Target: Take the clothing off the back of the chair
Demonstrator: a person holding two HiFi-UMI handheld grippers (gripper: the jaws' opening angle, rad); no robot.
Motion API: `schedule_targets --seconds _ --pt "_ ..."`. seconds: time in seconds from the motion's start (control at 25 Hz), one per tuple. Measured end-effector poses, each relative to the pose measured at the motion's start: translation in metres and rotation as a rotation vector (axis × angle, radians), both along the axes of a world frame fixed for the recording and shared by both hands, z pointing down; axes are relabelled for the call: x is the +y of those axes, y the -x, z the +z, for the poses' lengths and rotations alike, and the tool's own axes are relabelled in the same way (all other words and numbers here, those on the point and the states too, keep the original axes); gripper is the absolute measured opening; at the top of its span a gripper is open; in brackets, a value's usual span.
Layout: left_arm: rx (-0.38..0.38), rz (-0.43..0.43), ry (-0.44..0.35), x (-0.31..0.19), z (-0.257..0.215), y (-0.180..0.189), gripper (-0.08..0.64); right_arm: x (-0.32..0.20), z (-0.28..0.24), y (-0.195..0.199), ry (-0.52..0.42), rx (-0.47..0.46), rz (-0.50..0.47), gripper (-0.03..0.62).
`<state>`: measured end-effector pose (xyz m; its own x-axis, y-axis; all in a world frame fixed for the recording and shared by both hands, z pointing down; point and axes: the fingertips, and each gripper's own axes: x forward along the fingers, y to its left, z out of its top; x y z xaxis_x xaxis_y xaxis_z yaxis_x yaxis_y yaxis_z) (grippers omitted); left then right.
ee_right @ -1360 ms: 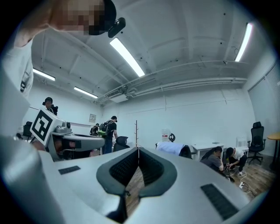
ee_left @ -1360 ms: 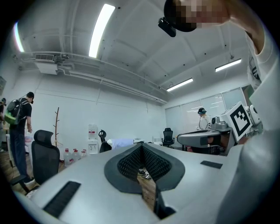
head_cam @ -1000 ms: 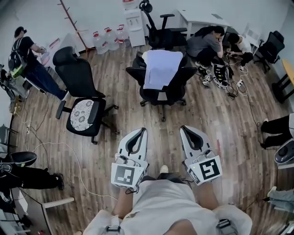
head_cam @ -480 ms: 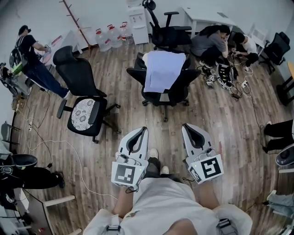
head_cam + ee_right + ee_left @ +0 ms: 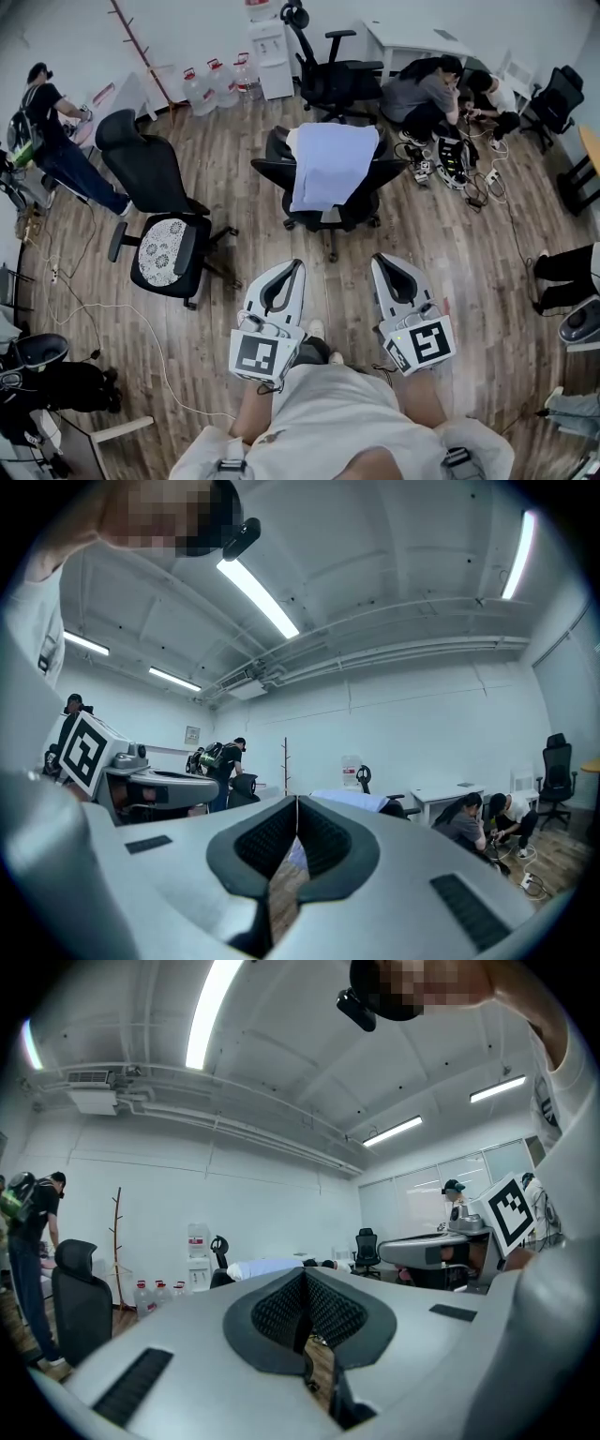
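Since the earlier frame the person had closed in on the draped chair (image 5: 270, 171). In the head view it sat lower and nearer, while both grippers kept the same station in front of the body. The clothing (image 5: 328, 165), a pale blue garment, hung untouched over the back of that chair and spilled down the side facing the person.

The left gripper (image 5: 293, 266) and the right gripper (image 5: 379, 261) were well short of the chair, side by side and pointing level toward it. Bare wooden floor (image 5: 328, 272) lay between them and it. Each had its fingers (image 5: 277, 1309) clenched together on nothing; in both gripper views the pads met, with only floor and the far garment beyond.

Carrying them closed and level probably suited walking, since nothing was yet within reach. Held to either side of the chair's midline, they looked set to take the garment by two edges.

A second chair (image 5: 164, 248) with a patterned seat stood to the left of the draped chair, clear of the path. The approach seemed the step in hand, and the fingers would need to part before any grasp.
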<state>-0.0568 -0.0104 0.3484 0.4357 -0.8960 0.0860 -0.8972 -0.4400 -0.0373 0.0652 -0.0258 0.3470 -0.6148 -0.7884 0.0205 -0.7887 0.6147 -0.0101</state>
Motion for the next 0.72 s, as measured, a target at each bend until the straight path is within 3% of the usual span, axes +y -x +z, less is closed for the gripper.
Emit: schedule_targets --seconds 0.72 --pt "0.035 0.083 0.013 -0.092 0.005 0.03 0.015 -0.08 0.004 0.031 0.017 0.035 0.092 0.021"
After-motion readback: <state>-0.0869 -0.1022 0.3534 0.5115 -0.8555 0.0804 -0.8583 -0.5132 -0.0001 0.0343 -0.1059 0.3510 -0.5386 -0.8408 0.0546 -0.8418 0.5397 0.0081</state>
